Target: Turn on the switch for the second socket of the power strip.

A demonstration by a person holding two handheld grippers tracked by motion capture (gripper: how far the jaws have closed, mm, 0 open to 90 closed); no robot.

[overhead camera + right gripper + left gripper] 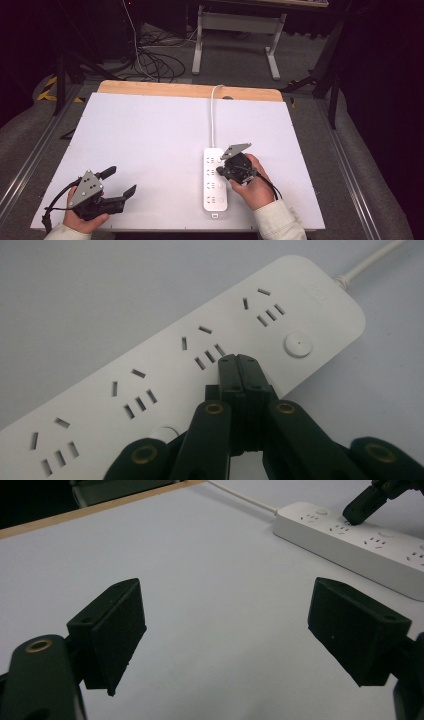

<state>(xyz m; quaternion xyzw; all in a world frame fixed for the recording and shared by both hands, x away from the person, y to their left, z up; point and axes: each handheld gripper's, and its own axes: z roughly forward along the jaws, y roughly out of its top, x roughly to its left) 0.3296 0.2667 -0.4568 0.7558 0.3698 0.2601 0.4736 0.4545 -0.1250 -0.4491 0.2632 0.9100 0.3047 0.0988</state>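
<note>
Right tongs [238,359] closed, tips on power strip [150,365]; left tongs [225,630] spread.

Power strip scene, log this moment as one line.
right tongs: shut, tip on power strip | left tongs: open, holding nothing | table

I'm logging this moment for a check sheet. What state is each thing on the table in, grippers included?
Power strip: lying flat on the white table, sockets up, nothing plugged in, its cord leading off the far edge.
Round button near the cord end: not touched.
Right gripper: shut, empty, tips on the strip's top beside a socket.
Left gripper: open, empty, over bare table.
</note>
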